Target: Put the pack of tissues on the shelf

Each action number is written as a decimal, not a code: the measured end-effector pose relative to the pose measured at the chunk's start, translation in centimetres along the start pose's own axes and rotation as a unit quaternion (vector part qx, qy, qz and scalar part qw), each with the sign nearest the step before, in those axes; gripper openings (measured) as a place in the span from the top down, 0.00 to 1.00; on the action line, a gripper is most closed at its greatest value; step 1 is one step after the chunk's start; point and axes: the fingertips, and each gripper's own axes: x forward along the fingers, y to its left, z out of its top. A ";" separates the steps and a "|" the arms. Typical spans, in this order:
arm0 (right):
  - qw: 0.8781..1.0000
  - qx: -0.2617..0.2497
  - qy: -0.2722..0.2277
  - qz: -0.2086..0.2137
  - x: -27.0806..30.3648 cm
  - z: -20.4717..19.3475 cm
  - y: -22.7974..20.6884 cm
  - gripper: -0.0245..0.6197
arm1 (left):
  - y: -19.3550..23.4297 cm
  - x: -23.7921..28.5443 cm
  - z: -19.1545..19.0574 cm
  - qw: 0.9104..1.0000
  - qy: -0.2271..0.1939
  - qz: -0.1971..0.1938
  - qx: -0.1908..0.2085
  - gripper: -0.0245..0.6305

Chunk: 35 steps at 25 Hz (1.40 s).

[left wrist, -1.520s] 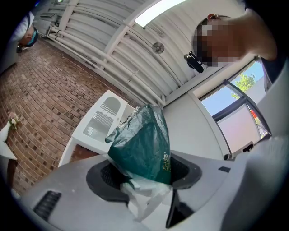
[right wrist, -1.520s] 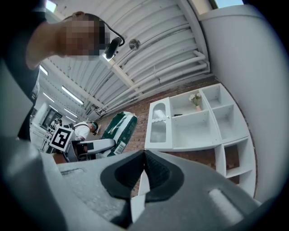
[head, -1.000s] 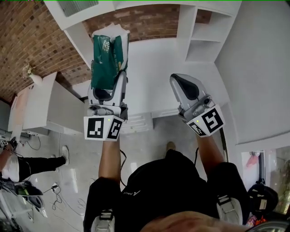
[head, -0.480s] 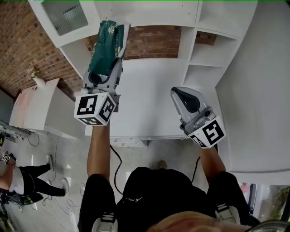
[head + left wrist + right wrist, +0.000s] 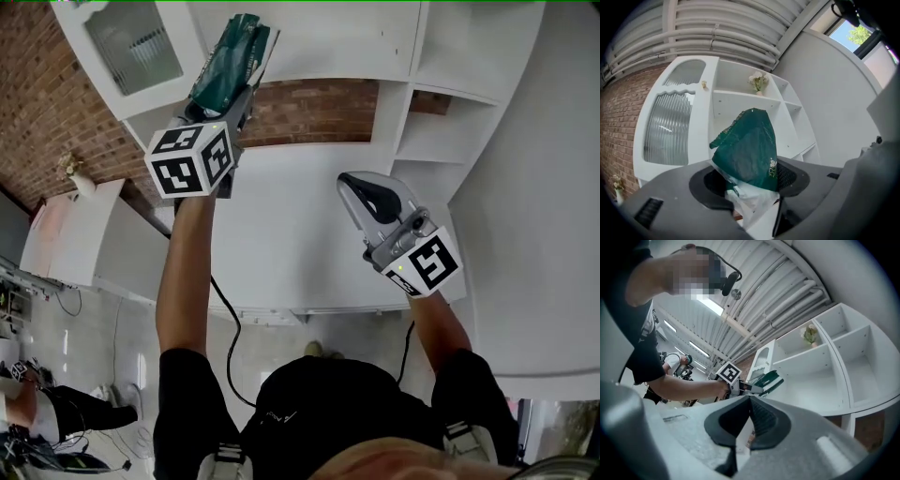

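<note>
A dark green pack of tissues [image 5: 234, 54] with a clear plastic end sticks out of my left gripper [image 5: 223, 94], whose jaws are shut on its lower part. The arm is raised, and the pack is held up in front of the white shelf unit [image 5: 328, 37]. In the left gripper view the pack [image 5: 747, 145] stands between the jaws of that gripper [image 5: 750, 183], below a shelf board [image 5: 745, 96]. My right gripper [image 5: 364, 195] hangs lower to the right, shut and holding nothing. The right gripper view shows the pack [image 5: 769, 379] near the shelves.
A cabinet with a ribbed glass door [image 5: 131, 47] stands left of the open shelves. A small vase of flowers [image 5: 758, 82] sits on an upper shelf. Smaller cubbies [image 5: 450, 66] lie to the right. A white counter [image 5: 281, 225] and a brick wall [image 5: 56, 103] are below.
My left gripper has risen with the pack from counter height up toward the shelves. The right gripper has shifted only slightly.
</note>
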 end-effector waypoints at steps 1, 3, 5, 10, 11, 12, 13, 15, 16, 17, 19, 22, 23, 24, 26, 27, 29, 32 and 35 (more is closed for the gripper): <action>1.000 0.001 0.000 0.000 0.5 -0.2 -0.2 0.96 | 0.4 0.8 -0.1 1.000 0.010 -0.001 0.004 0.60; 1.000 0.003 0.000 0.002 1.4 -0.9 -0.5 0.96 | 1.2 2.4 -0.4 1.000 0.027 0.000 0.010 0.60; 1.000 0.003 0.001 0.010 2.3 -1.6 -0.3 0.96 | 2.0 3.8 -0.4 0.999 0.043 0.002 0.012 0.60; 0.999 -0.005 -0.001 0.044 3.4 -2.0 -0.5 0.96 | 2.7 7.6 0.4 0.996 0.085 0.012 0.027 0.59; 0.999 -0.003 -0.003 0.050 3.5 -1.9 -0.8 0.96 | 2.7 8.4 0.3 0.995 0.097 0.013 0.031 0.59; 0.998 -0.002 -0.006 0.057 3.4 -1.8 -1.0 0.96 | 2.8 9.3 0.3 0.993 0.109 0.017 0.035 0.59; 0.998 -0.003 -0.008 0.065 3.4 -1.7 -1.2 0.96 | 2.9 10.1 0.2 0.991 0.122 0.021 0.039 0.59; 0.996 -0.006 -0.013 0.083 3.2 -1.2 -1.6 0.96 | 3.3 11.3 -0.1 0.987 0.148 0.034 0.043 0.59; 0.996 -0.007 -0.015 0.091 3.1 -1.1 -1.9 0.96 | 3.5 11.7 -0.3 0.985 0.160 0.041 0.045 0.59; 0.995 -0.007 -0.017 0.098 3.0 -1.0 -2.2 0.96 | 3.6 12.1 -0.6 0.983 0.170 0.047 0.045 0.59; 0.994 -0.005 -0.018 0.106 3.0 -1.1 -2.9 0.96 | 3.7 12.9 -1.2 0.980 0.188 0.055 0.039 0.59; 0.993 -0.003 -0.020 0.115 2.9 -1.3 -3.4 0.96 | 4.3 13.3 -2.1 0.975 0.209 0.071 0.033 0.59; 0.993 -0.001 -0.021 0.118 2.9 -1.4 -3.3 0.96 | 4.4 13.2 -2.4 0.973 0.216 0.076 0.035 0.58; 0.992 0.002 -0.021 0.121 2.8 -1.6 -3.3 0.96 | 4.5 13.2 -2.8 0.971 0.222 0.079 0.038 0.58; 0.992 0.007 -0.022 0.126 2.7 -1.9 -3.2 0.96 | 4.5 13.3 -3.2 0.968 0.232 0.081 0.040 0.58; 0.991 0.008 -0.022 0.128 2.7 -2.1 -3.1 0.96 | 4.4 13.4 -3.4 0.968 0.236 0.082 0.040 0.58; 0.991 0.010 -0.023 0.132 2.6 -2.2 -3.0 0.96 | 4.6 13.5 -3.6 0.966 0.240 0.089 0.039 0.57; 0.991 0.012 -0.027 0.133 2.3 -2.3 -3.1 0.96 | 5.0 13.7 -4.0 0.964 0.242 0.102 0.038 0.56; 0.991 0.016 -0.024 0.128 2.0 -2.4 -3.7 0.96 | 5.2 13.9 -4.4 0.964 0.239 0.110 0.036 0.55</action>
